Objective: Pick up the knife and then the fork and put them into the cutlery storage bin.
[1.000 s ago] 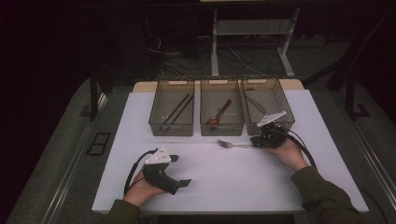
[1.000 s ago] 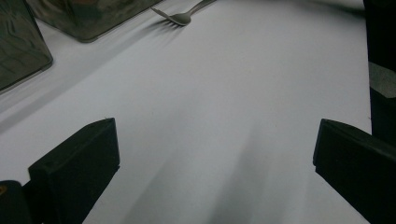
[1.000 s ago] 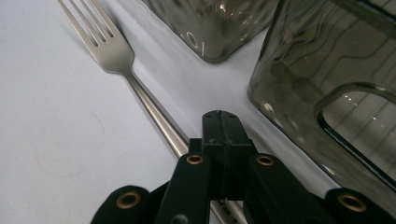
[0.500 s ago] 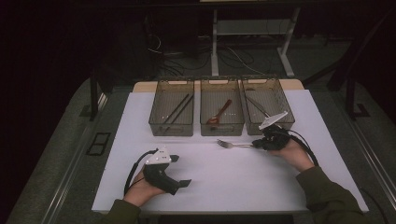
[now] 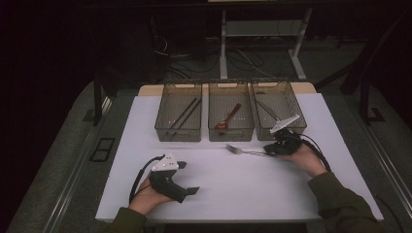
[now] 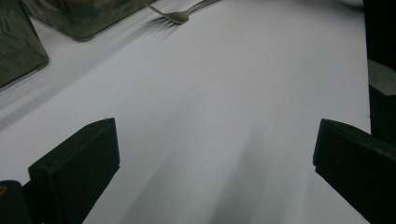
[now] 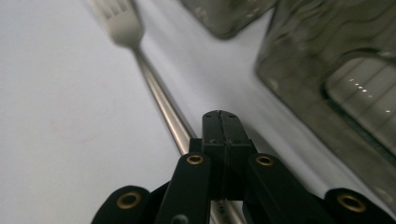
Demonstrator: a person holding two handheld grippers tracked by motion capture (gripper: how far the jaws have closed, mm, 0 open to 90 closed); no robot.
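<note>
Slim steel fork (image 7: 154,88) — smooth handle pinched; right gripper (image 7: 221,122).

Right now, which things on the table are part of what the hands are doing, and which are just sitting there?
In the job:
- fork, its handle clamped in the shut right gripper
- right-hand bin, nearest that gripper

Just lying about:
- middle bin with the brown spoon
- left-hand bin with the dark chopsticks
- left gripper, open, idle on the table

You look down on the whole tabletop (image 5: 233,189) from above its near edge; each gripper camera sits low over it, sharing the fork (image 5: 241,151) (image 6: 180,14) (image 7: 140,60) by the bins.
</note>
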